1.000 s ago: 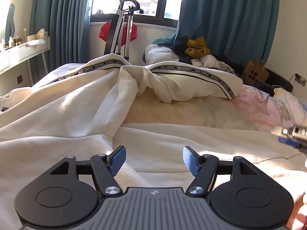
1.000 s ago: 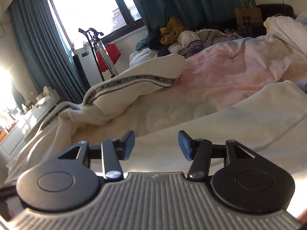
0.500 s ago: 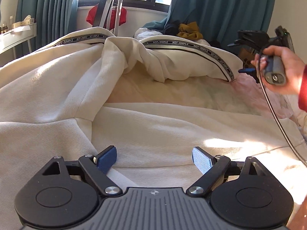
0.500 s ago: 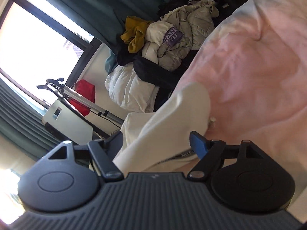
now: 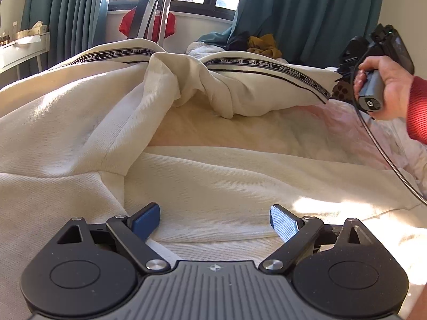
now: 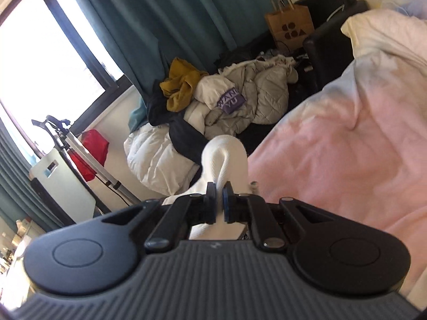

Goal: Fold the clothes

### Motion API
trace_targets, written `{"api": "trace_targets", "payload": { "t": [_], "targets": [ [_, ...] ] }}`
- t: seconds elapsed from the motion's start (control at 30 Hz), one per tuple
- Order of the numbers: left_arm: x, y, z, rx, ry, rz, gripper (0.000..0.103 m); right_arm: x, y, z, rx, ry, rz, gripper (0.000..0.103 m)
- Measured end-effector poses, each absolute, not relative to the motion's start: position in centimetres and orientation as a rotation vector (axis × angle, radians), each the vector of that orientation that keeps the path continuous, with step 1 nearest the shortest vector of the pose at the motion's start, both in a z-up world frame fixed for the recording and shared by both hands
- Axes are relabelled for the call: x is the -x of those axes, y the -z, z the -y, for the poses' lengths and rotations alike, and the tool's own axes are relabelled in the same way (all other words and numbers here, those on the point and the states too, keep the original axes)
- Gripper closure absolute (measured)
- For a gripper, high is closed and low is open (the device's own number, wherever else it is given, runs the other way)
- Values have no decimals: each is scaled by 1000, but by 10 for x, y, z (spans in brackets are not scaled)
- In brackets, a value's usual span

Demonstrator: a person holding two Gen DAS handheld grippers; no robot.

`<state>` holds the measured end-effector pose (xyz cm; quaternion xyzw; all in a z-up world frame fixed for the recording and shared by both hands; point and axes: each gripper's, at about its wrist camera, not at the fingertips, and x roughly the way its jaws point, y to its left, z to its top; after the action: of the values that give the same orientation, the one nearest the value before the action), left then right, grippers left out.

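Note:
A cream garment [image 5: 186, 181] with a black lettered band lies spread over the bed. My left gripper [image 5: 214, 213] hovers low over its near part. Its jaws are opening, and nothing is pinched between the blue pads [image 5: 283, 224]. At the far right a hand in a red sleeve [image 5: 416, 106] holds my right gripper [image 5: 337, 78] at the banded end [image 5: 267, 88] of the garment. In the right wrist view my right gripper [image 6: 218, 194] is shut on a bunched fold of the cream garment [image 6: 226, 157], which rises past its fingers.
A pink sheet [image 6: 333, 146] covers the bed to the right. A heap of clothes [image 6: 240, 98] and a paper bag [image 6: 289, 26] sit past the bed's far side. A metal stand [image 5: 157, 13] is by the window, a white shelf [image 5: 21, 50] at left. A cable [image 5: 381, 154] trails from the right gripper.
My right gripper swung across to the banded end and closed on it. My left gripper sank toward the cloth and its jaws spread wider.

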<state>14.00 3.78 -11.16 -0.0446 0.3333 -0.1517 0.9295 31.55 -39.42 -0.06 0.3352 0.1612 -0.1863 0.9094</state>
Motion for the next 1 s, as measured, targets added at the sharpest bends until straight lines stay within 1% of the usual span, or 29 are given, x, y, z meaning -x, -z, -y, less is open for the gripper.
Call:
{"api": "trace_targets", "payload": {
  "t": [0.27,0.37,0.47,0.57,0.67,0.9,1.0],
  "targets": [
    [-133,92,-51,136,288,-644,12,-208,-116,377,-508,388,-82,95],
    [-127,84,-54,144,294,-620,12,-184,-155,379,-465,443,-11,95],
    [-125,81,-53,133,298,-613,12,-186,-172,388,-407,520,-6,95],
    [-126,81,-52,119,301,-611,12,-210,-165,408,-378,606,-58,95],
    [-134,86,-53,112,294,-629,12,-243,-138,431,-370,694,-118,95],
    [-151,98,-59,130,273,-648,12,-327,-54,482,-433,826,-288,95],
    [-162,107,-62,148,268,-664,12,-359,-22,491,-397,815,-309,95]
  ]
}}
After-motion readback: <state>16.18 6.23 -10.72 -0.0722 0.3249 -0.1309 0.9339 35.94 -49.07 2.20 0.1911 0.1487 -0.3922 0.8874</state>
